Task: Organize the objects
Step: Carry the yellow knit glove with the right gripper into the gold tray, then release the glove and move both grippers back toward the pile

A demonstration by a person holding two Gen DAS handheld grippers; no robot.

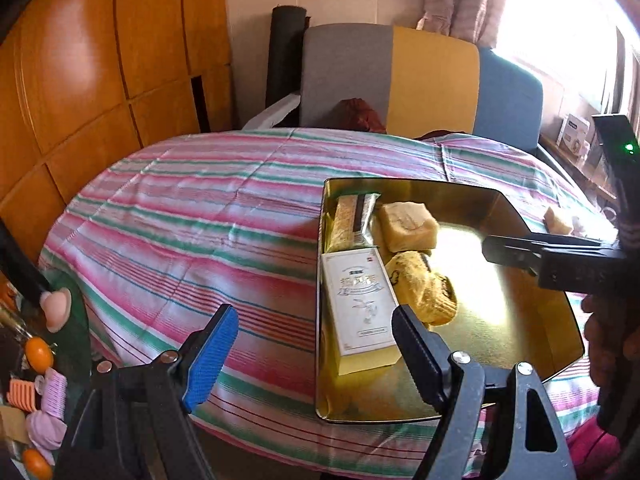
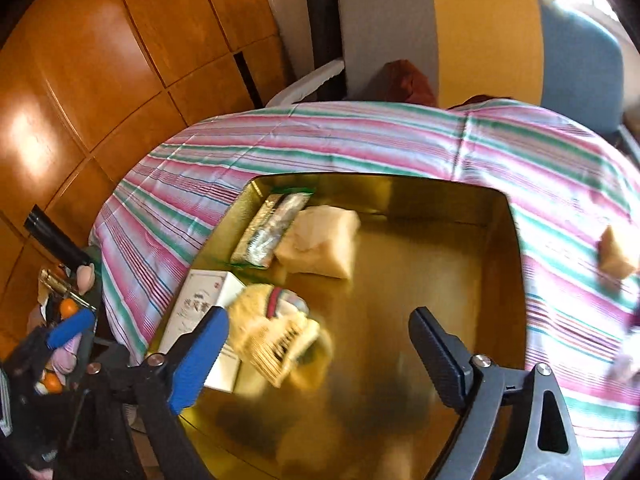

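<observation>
A gold tin tray point(image 1: 500, 320) point(image 2: 440, 260) lies on the striped cloth. It holds a white box point(image 1: 358, 300) point(image 2: 200, 296), a wrapped bar point(image 1: 352, 222) point(image 2: 272, 228), a pale wrapped cake point(image 1: 408, 226) point(image 2: 320, 242) and a yellow knit sock point(image 1: 424, 288) point(image 2: 276, 332). A second small cake point(image 1: 558, 220) point(image 2: 618, 254) lies on the cloth right of the tray. My left gripper point(image 1: 316, 344) is open and empty at the tray's near left edge. My right gripper point(image 2: 320, 344) is open and empty above the tray, just right of the sock; it also shows in the left wrist view point(image 1: 520, 256).
The table with the striped cloth point(image 1: 200, 220) point(image 2: 400, 140) has a grey, yellow and blue sofa point(image 1: 420, 80) behind it. Wooden panels point(image 1: 80, 80) stand at the left. Clutter with oranges and pink items point(image 1: 40, 380) point(image 2: 64, 320) sits at the near left.
</observation>
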